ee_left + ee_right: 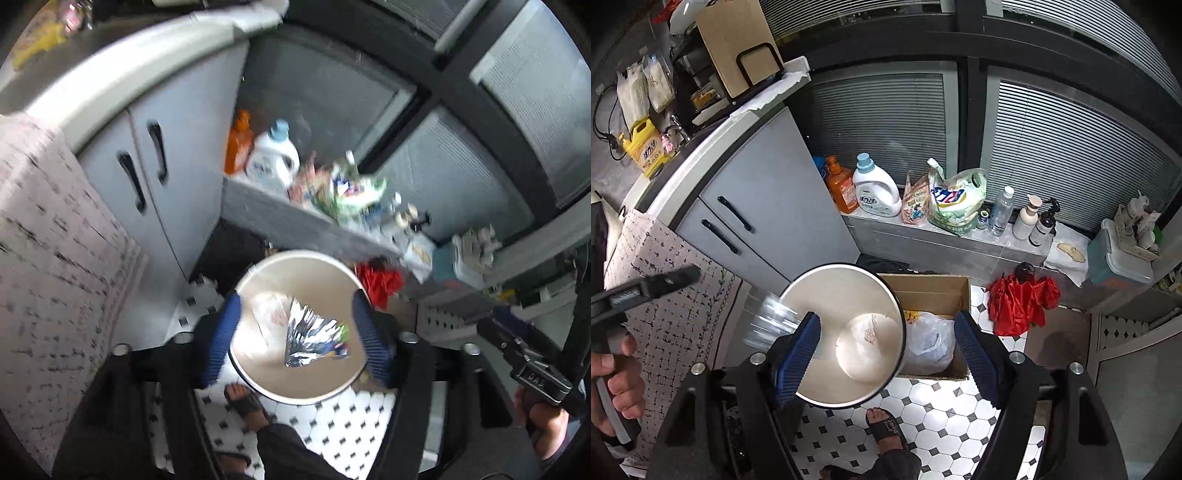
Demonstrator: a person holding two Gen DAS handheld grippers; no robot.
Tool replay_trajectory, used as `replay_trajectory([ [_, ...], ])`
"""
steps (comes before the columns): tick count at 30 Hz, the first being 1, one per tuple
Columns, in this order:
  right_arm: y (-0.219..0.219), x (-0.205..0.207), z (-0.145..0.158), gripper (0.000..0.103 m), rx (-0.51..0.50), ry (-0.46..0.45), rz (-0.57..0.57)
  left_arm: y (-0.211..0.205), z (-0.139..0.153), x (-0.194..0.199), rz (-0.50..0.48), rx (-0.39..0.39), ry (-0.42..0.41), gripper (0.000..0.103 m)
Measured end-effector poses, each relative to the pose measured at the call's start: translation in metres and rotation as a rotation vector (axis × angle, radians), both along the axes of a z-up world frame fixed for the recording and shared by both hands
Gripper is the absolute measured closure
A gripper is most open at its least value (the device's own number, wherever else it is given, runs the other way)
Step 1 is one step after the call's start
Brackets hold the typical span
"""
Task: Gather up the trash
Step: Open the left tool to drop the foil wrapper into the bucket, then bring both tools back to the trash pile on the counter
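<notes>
Left wrist view, left tool (295, 339) spread above trash bin (295, 258), foil wrapper (314, 338) between its fingers untouched, right tool (890, 354) spread, empty.

Raised letters "DAS" are showing on the black body of the right gripper (532, 373), and pale script reading roughly "Best" is showing on the strap of the dark sandal (888, 428), while the bottle labels are staying illegible.
</notes>
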State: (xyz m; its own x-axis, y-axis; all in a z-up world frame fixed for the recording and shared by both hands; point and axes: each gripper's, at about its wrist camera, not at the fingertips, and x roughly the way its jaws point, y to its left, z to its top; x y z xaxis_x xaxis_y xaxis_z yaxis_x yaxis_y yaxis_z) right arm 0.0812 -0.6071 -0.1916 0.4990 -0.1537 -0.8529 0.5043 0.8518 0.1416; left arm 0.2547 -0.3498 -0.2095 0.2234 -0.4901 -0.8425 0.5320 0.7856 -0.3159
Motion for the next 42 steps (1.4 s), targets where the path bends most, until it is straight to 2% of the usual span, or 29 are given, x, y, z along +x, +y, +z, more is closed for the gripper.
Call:
replay_trajectory([
  [5,0.017,0.031,0.017,0.029,0.002,-0.056,0.072,0.040,0.040,0.016,0.093,-0.020,-0.075,0.025],
  [8,0.039,0.062,0.031,0.025,0.003,-0.102,0.142,0.078,0.068,0.020,0.181,-0.028,-0.138,0.016],
  [10,0.056,0.083,0.042,0.019,0.000,-0.132,0.186,0.104,0.085,0.022,0.238,-0.023,-0.172,0.014],
  [14,0.095,0.120,0.059,0.016,0.011,-0.184,0.258,0.161,0.114,0.022,0.355,-0.007,-0.235,0.008],
  [20,0.162,0.160,0.079,0.008,0.029,-0.236,0.390,0.252,0.146,0.009,0.561,0.026,-0.307,0.006],
  [27,0.236,0.184,0.088,0.008,0.021,-0.237,0.547,0.336,0.156,-0.017,0.748,0.046,-0.326,0.006],
  [42,0.350,0.210,0.102,0.008,0.055,-0.251,0.771,0.441,0.160,-0.075,0.992,0.066,-0.358,0.006],
])
